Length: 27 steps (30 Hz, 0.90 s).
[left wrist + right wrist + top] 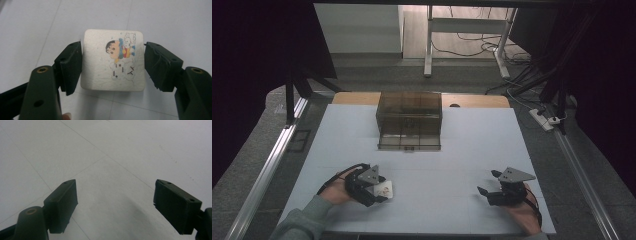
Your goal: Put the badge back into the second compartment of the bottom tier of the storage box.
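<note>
Step in hand: pickup of the white eraser [113,60]. L gripper [371,186] has its jaws closed on the eraser's two side faces; in the left gripper view both pads sit flush against it, cartoon sticker facing up. Eraser looks to be resting on or just off the table [472,145], can't tell which. Location: near edge of table, approx 7 o'clock from table centre.

R gripper [492,182] at approx 5 o'clock, well apart from the eraser. Jaws spread wide, nothing between them; the right gripper view has bare table surface between the pads. Judged idle.

Container: smoked see-through box [409,120] at 12 o'clock, far side of table, well apart from both grippers. Dividers visible inside, making several compartments. Front part lies lower and looks open toward the person. Contents: nothing seen for sure; a small dark mark near the middle, too small to ID.

Judgement, next move: lift eraser clear, carry fwd toward 12 o'clock, lower into one compartment, then release. Calls for keeping the grip firm and level, and for clearing the box's front wall on approach. Risk: eraser is rounded at corners, so it might pivot between the pads if tilted.
</note>
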{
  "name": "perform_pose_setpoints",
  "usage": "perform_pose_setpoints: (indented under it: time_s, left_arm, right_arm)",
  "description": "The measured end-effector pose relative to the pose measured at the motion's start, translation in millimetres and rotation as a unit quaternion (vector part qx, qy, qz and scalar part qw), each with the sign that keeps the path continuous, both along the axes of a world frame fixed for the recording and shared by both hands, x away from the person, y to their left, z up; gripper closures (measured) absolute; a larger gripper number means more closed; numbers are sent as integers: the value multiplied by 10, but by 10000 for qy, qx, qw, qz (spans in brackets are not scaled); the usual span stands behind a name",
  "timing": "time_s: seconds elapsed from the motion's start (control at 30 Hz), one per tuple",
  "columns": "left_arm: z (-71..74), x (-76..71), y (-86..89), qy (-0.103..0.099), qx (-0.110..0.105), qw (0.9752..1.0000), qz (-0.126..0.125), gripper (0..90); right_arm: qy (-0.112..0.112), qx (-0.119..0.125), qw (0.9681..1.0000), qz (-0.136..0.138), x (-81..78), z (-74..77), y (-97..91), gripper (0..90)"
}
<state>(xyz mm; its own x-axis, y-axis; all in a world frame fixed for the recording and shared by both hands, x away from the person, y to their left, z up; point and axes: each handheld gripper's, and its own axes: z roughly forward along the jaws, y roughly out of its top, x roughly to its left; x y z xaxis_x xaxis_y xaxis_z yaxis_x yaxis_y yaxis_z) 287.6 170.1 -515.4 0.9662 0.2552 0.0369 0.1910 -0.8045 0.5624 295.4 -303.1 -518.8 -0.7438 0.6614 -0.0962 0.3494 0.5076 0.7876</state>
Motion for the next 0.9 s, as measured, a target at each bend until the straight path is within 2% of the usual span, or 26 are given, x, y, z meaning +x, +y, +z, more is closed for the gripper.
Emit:
perform_pose_setpoints:
  time_s: [0.2, 0.53, 0.9]
  left_arm:
    - [38, -15, 5, -67, -94, 9999, 91, 324]
    - [111, -20, 54, -123, -371, 9989, 240, 324]
    - [188, -13, 137, -234, -713, 9953, 608, 324]
  right_arm:
    - [3, -10, 10000, -5, 0, 3, -3, 193]
    - [3, -9, 10000, -1, 1, -2, 0, 193]
    - [-12, -11, 10000, -25, -2, -1, 4, 194]
